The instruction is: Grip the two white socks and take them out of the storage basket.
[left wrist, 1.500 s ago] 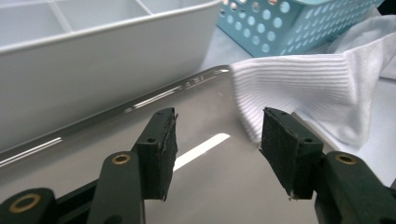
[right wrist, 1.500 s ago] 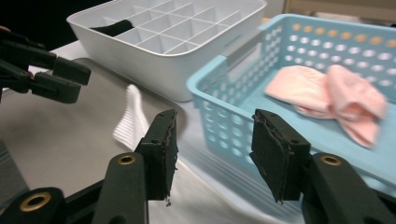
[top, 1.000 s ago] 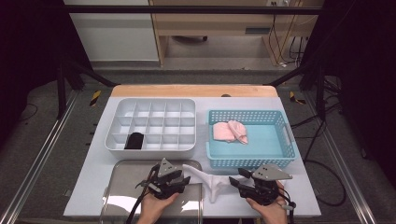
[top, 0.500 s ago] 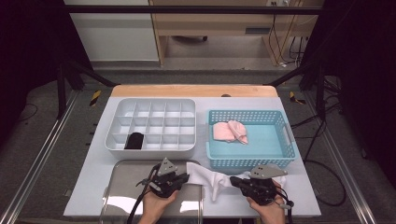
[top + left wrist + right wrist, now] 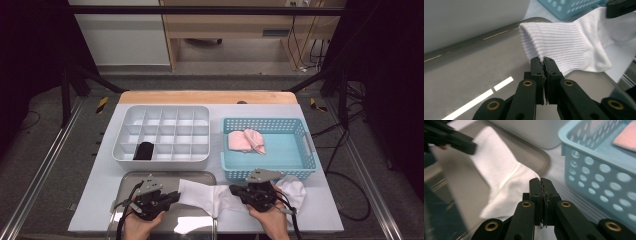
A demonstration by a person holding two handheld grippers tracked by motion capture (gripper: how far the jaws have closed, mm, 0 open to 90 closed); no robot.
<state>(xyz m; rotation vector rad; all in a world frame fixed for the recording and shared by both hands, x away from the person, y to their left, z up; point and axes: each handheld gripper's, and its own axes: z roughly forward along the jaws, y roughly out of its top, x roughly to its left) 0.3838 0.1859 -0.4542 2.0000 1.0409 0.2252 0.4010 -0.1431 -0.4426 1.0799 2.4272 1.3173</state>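
Left claw (image 5: 172, 195) is clamped tight on the ribbed cuff of the white sock (image 5: 210, 195), over the steel tray (image 5: 131, 178). The sock stretches flat between both hands at the counter's near edge, long axis running left to right, cuff left, toe end right. Right claw (image 5: 235, 190), jaws closed, pinches the sock mid-length, in front of the blue basket (image 5: 226, 165). Each claw grips its own end, so any fold likely turns on that left-right line.
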